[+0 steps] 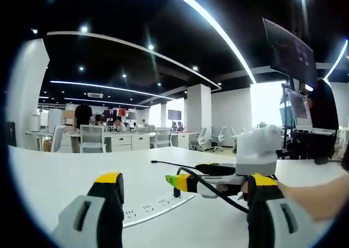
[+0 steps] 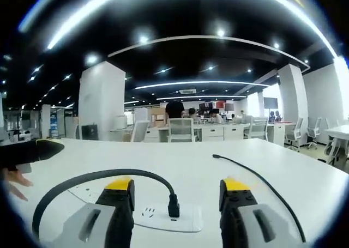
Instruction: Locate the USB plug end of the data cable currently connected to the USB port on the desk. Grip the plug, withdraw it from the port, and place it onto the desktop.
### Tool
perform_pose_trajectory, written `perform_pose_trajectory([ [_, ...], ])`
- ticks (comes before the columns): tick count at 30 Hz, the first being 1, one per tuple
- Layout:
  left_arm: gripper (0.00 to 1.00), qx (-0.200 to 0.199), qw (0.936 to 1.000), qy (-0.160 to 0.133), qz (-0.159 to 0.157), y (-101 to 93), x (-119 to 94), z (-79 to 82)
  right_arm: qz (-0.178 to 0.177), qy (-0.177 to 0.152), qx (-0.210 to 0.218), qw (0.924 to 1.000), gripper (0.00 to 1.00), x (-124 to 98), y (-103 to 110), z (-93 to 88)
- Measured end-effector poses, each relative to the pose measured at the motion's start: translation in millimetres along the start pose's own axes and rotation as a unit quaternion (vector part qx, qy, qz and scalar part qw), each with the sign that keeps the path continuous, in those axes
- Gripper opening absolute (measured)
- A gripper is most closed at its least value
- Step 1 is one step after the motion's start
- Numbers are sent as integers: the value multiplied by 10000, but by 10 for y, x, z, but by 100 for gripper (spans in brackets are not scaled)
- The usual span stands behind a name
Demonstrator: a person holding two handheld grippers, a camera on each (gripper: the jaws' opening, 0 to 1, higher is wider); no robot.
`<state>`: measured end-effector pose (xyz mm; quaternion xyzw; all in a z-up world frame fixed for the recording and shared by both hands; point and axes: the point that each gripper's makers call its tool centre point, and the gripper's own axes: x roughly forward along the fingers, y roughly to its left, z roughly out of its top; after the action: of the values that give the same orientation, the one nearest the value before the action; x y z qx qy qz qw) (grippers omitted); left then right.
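Yellow-tipped black jaws of the right gripper (image 2: 174, 191) rise from the bottom of the right gripper view, spread wide with nothing between them. Just beyond them, low in the centre, the plug (image 2: 173, 207) stands upright in the strip (image 2: 188, 219), a flat white socket panel set into the desk (image 2: 229, 166). That plug is small, black and blocky, and from its top the cable (image 2: 98, 177) arcs up and sweeps left in a smooth, rubbery loop down to the lower left edge. A second thin black cord (image 2: 262, 182) lies loose on the desk from centre right toward the lower right. At the left edge a dark pointed gripper tip with a yellow end enters, with fingertips below it.

In the left gripper view, the left gripper (image 1: 185, 196) has its jaws apart at the bottom, empty. Between them the strip (image 1: 158, 207) runs as a long white bar with rows of slots, and the plug (image 1: 177, 192) sits in it at centre. The right gripper (image 1: 182, 181), green and yellow at its tip, reaches in from the right, held by a hand (image 1: 313, 196), its tip close above the plug; whether they touch is unclear. The desk (image 1: 54, 177) is smooth, matte white. Office chairs, desks and seated people fill the background under strip lights.
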<state>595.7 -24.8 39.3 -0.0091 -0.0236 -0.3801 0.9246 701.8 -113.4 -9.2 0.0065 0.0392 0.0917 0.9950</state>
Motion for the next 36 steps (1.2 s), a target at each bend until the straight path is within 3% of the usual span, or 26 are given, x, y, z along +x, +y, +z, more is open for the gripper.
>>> perform_pose_trajectory([
  [12, 94, -9, 10000, 59, -29, -4, 18, 10, 119, 230, -101, 9996, 54, 32, 96, -94],
  [18, 94, 11, 10000, 54, -59, 8, 30, -39, 211, 412, -129, 9988, 44, 98, 126, -225],
  [24, 94, -83, 9999, 90, -95, -8, 18, -105, 328, 541, 156, 9979, 41, 133, 154, -318],
  [29, 93, -50, 9999, 56, -104, -5, 9, -87, 357, 600, 155, 9974, 34, 134, 151, -381],
  [36, 93, -6, 9999, 104, -121, -19, 30, -125, 359, 688, 2, 9970, 34, 179, 142, -432],
])
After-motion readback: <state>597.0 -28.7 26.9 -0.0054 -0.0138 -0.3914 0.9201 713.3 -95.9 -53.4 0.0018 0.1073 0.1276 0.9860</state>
